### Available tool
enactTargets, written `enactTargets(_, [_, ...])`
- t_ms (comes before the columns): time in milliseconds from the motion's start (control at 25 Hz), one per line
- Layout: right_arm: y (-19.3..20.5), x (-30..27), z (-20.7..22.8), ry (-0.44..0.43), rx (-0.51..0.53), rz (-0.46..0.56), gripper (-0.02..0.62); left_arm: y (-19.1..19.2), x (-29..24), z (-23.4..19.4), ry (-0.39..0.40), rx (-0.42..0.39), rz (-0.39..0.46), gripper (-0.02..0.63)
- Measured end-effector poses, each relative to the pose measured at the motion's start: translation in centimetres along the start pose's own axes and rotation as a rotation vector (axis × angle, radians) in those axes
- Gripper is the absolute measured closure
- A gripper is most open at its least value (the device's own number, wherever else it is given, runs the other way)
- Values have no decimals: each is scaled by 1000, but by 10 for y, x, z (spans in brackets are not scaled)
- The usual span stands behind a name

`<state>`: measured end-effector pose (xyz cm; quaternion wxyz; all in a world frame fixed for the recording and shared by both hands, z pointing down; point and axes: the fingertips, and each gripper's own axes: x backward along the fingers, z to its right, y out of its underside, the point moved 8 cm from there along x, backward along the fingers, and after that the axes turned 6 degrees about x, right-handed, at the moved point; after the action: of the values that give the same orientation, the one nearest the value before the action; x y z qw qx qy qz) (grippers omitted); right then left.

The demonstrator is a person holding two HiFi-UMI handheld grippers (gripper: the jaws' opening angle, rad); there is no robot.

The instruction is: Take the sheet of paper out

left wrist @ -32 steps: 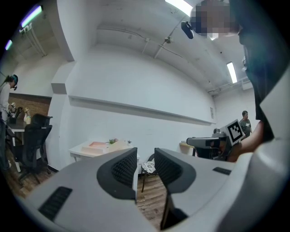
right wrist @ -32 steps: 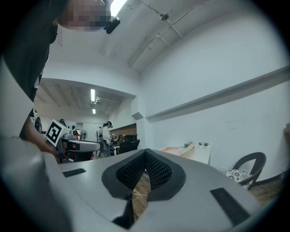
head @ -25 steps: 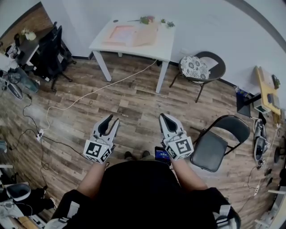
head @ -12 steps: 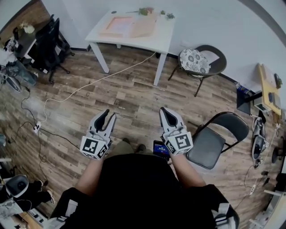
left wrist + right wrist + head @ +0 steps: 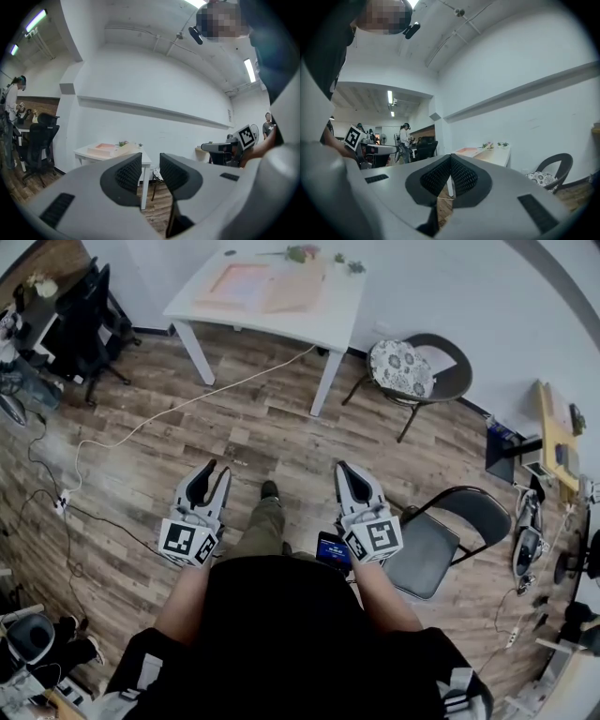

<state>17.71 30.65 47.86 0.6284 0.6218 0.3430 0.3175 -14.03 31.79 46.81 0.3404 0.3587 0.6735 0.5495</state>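
My left gripper (image 5: 217, 472) stands wide and empty, with my leg (image 5: 264, 521) now stepped out beside it. My right gripper (image 5: 344, 469) is pinched closed on nothing. The white table (image 5: 323, 322) far ahead has slid leftward, and I cannot pick out the sheet of paper among its flat pink and tan things (image 5: 242, 282).

White rect. table (image 5: 342, 317) standing at wall (image 5: 450, 287) w/ pink flat tray (image 5: 241, 282) lying on it; round cushioned chair (image 5: 403, 369) sitting to its R; black folding chair (image 5: 427, 545) standing beside right gripper (image 5: 343, 471).
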Motion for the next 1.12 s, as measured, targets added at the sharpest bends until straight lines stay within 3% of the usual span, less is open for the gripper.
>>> enactTargets(680, [-17,-216,79,-89,32,-59,586,-28,-185,-134,33,35,-26,503])
enactTargets(1120, [-25,-316,128,-83,14,-56,586,-41,-284,-201,52,56,-29,503])
